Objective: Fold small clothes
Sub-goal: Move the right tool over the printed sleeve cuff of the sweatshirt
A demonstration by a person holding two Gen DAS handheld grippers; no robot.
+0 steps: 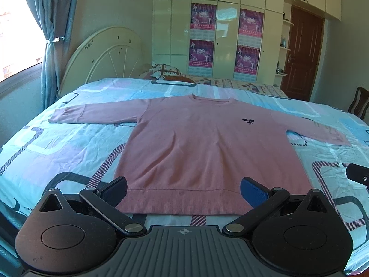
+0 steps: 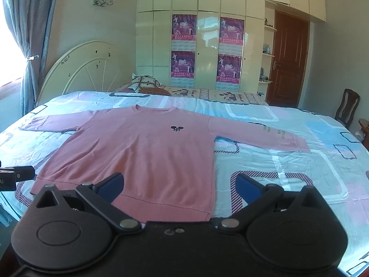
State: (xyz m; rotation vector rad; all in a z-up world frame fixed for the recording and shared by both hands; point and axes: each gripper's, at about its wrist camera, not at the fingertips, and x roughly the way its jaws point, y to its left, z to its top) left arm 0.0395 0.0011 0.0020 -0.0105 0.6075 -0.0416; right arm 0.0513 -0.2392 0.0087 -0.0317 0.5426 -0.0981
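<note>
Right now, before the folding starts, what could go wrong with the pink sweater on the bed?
The pink sweater lies flat, both grippers open near its hem.
1. The fingers might pinch the bedsheet along with the hem, dragging it too.
2. The long sleeves are spread wide, so a body fold could leave them bunched or hanging out.
3. On the soft bed, pulling one corner may skew the sweater.

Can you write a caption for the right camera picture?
Pink long-sleeved sweater spread flat on patterned bedsheet, open right hand-held gripper near hem.
</note>
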